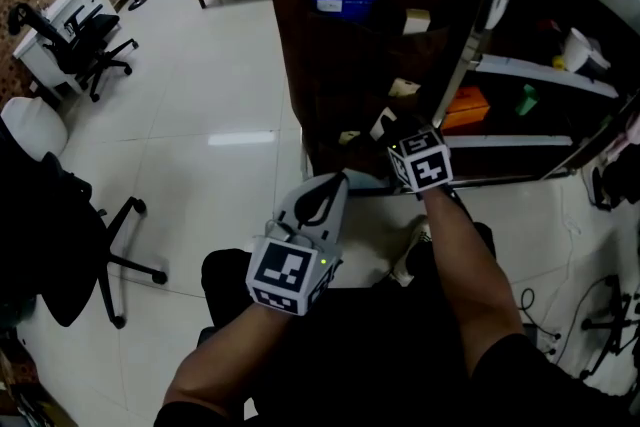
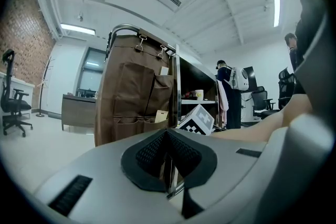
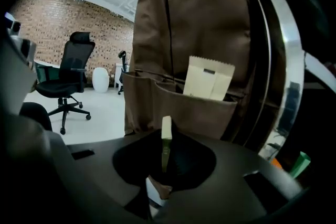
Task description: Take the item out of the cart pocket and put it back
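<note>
The widest open room lies at the left of the head view, where the pale tiled floor (image 1: 200,115) runs bare between a dark chair (image 1: 70,245) at the left edge and the cart (image 1: 540,75) filling the upper right. In the right gripper view the way ahead is closed in. The cart's brown fabric organiser (image 3: 199,23) fills the centre, and a chrome post (image 3: 269,60) curves down just beside it on the right. The lip of the cart pocket (image 3: 194,113) crosses the middle of the frame.

The right claw (image 3: 167,157) points at that pocket, tilted a little downward, and stands short of its lip. It pinches a thin packet (image 3: 166,136), seen edge-on with its upper end clear of the pads. A cream packet (image 3: 208,78) stands in the pocket beyond, its top above the lip and leaning slightly right. The right forearm (image 1: 465,265) reaches up the frame toward the cart.

The left claw (image 2: 168,165) is held level and lower in the head view, apart from the cart. Its pads are pressed together with nothing between them. The right claw's marker cube (image 2: 198,119) shows just above it in the left gripper view.

A brick wall (image 3: 79,16) and an office chair (image 3: 65,78) stand at the left behind the organiser.
</note>
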### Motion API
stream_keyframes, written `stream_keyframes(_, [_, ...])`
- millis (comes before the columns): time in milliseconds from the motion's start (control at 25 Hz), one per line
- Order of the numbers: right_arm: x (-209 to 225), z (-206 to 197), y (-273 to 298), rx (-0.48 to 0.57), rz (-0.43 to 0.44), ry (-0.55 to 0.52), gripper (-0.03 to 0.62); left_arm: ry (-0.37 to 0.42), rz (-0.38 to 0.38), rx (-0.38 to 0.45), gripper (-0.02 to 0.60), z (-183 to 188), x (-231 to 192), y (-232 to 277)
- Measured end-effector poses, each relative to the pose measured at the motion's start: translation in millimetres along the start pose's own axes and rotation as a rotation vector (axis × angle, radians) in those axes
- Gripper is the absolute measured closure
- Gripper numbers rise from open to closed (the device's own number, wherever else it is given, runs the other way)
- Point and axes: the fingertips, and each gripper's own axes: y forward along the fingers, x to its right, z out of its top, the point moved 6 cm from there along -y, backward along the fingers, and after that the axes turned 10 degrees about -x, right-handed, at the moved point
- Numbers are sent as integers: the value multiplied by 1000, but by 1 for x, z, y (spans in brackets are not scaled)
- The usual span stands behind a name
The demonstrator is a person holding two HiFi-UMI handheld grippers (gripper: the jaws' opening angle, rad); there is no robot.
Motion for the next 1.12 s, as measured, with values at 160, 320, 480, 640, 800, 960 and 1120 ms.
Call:
stream_keyframes(160, [-5,-17,29,-69,13,2,520,-7,-7,-2,581,0,0,1])
stream_keyframes(320, [-9,-42,53,-140,28,27,520,-16,-12,-5,581,0,-1,1])
stream_keyframes(480, [-13,-56,74,-175,36,-8,520,-15,-15,-8,581,-1,-2,3])
stream_keyframes(640, [-19,-71,86,-212,49,-15,520,-16,-12,-9,581,-1,-4,5])
stream_keyframes(800, [-22,-75,90,-212,51,-33,517,-16,-13,-8,581,-1,-5,6])
stream_keyframes(960, [-20,-80,92,-228,48,-18,451,-20,-14,-13,581,-1,-4,6])
stream_keyframes(1120, [-16,-69,80,-182,24,1,445,-15,-12,-11,581,-2,-6,7])
